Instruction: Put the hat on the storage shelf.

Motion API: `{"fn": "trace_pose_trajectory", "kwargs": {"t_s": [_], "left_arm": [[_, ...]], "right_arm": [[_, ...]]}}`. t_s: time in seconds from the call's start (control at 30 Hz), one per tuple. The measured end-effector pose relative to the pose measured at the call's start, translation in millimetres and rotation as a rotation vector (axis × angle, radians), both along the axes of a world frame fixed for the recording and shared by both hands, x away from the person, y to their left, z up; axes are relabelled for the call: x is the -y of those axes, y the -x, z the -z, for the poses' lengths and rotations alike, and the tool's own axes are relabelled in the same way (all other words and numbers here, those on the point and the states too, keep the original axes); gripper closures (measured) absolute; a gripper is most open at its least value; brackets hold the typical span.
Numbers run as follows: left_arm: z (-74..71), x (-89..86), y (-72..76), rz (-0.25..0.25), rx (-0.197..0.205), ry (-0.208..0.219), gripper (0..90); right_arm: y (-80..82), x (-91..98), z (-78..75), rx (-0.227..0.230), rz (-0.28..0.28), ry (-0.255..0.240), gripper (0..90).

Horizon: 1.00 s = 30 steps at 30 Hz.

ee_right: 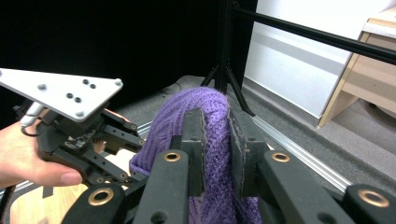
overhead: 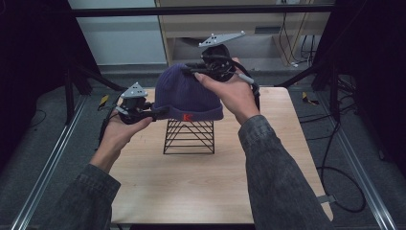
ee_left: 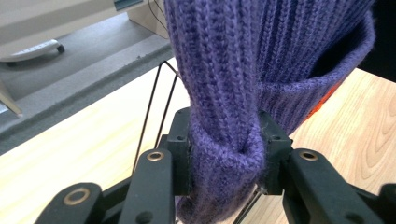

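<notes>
A light wooden counter (overhead: 201, 177) fills the middle of the high view, with grey floor and metal rails on either side of it. Near its centre stands a black wire stand (overhead: 189, 136), shaped like a small pyramid of thin rods. A purple knitted beanie (overhead: 184, 93) sits over the top of this stand, held up between the two grippers; its folded cuff carries a small red mark on the front.

The person's forearms, in dark grey sleeves, come in from the bottom of the high view. The left hand (overhead: 122, 132) holds the left gripper (overhead: 155, 112) at the beanie's left edge, and in the left gripper view its jaws are closed on a bunched fold of the cuff (ee_left: 229, 158), with the wool bulging between them and the stand's thin rods visible just behind. The right hand (overhead: 232, 93) holds the right gripper (overhead: 191, 69) at the top rear of the beanie. In the right gripper view its jaws are clamped on a ridge of the purple knit at the crown (ee_right: 217, 135), the wool squeezed narrow between the pads. That view also shows the left gripper farther off with its grey three-cornered plate (ee_right: 60, 95) on top.
</notes>
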State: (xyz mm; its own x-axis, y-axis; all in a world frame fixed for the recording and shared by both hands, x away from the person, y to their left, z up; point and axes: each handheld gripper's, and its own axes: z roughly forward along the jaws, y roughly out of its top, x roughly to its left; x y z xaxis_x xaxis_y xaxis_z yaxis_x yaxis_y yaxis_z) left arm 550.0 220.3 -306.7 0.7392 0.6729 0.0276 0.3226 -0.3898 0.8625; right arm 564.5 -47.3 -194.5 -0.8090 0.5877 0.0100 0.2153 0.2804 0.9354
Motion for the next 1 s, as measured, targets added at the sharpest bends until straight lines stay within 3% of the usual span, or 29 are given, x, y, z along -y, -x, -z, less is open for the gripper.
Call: {"fn": "trace_pose_trajectory", "kwargs": {"t_s": [0.3,0.4,0.73,1.0], "left_arm": [[1.5,-0.2,-0.9,-0.029,0.012,-0.001,63.6],[5.6,-0.5,-4.2,-0.040,-0.003,0.000,63.0],[25.3,7.4,-7.5,-0.028,-0.033,-0.024,62.4],[31.0,12.0,-7.3,-0.024,-0.036,-0.043,61.7]], "right_arm": [[-8.4,-3.0,5.9,-0.004,0.026,0.001,77.2],[-11.3,-2.3,9.3,-0.013,0.030,0.006,77.1],[-16.6,-0.6,28.9,-0.056,0.049,0.071,76.9],[-17.5,5.5,39.6,-0.071,0.060,0.082,77.2]]}}
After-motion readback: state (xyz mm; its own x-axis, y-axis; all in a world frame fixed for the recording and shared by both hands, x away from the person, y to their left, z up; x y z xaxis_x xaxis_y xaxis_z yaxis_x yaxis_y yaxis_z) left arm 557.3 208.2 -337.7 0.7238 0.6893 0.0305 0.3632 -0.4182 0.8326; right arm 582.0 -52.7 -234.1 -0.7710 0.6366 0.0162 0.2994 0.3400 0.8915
